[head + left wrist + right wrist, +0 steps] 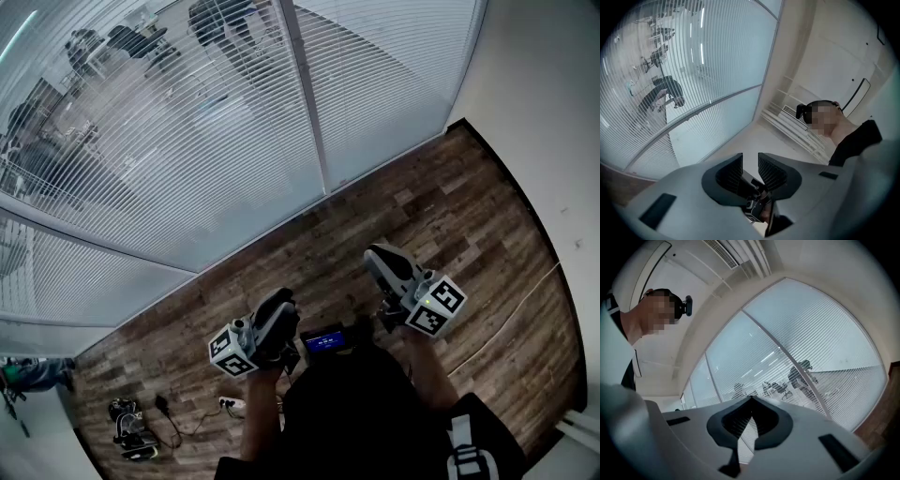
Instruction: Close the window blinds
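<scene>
The window blinds point(187, 141) filled the far side of the room. They hung down over a glass wall with a pale upright post point(309, 103) dividing it. Their slats were tilted open enough that figures and chairs in the next room showed through. Below them ran the dark wood-plank floor point(375, 216), with a plain white wall point(544, 112) on the right.

The person stood back from the glass in a black top point(366, 412), with both arms out in front. The left hand-held gripper point(278, 305) pointed up toward the blinds, well apart from them. Its jaws stood apart with nothing between the ribbed pads point(771, 171). The right hand-held gripper point(380, 258) was also clear of the blinds. Its jaws were together at the tips and empty, with the slats showing through the thin slit beneath.

A small lit screen point(323, 339) sat between the two arms. A thin white cable point(511, 319) trailed across the floor on the right. Some black gear and leads point(131, 431) lay on the floor at the lower left.
</scene>
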{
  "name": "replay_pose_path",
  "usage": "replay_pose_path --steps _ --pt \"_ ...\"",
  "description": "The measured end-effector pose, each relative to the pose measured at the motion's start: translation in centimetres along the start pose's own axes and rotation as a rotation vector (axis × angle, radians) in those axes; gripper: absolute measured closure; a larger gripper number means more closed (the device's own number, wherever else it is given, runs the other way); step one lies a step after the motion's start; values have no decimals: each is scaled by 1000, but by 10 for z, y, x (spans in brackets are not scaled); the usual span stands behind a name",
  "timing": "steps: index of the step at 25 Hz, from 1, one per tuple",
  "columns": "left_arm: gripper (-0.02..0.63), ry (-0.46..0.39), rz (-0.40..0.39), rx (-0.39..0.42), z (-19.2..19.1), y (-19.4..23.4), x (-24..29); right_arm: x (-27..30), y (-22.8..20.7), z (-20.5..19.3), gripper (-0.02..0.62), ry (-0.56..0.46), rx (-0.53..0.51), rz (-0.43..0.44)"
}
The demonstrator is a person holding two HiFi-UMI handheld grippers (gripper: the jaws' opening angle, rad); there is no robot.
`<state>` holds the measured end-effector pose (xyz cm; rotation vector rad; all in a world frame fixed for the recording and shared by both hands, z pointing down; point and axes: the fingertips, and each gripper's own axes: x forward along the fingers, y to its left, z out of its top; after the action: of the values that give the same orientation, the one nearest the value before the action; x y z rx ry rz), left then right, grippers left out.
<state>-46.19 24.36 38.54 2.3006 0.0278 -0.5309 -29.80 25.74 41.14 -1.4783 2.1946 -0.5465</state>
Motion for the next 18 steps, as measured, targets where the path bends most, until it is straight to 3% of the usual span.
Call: replay_pose_path --steps 10,18 --pt "495 -17 -38 78 19 2 41 9 -8 29 589 -4 -48 47" --pt "494 -11 -8 68 5 9 61 -19 -41 34 588 7 -26 -23"
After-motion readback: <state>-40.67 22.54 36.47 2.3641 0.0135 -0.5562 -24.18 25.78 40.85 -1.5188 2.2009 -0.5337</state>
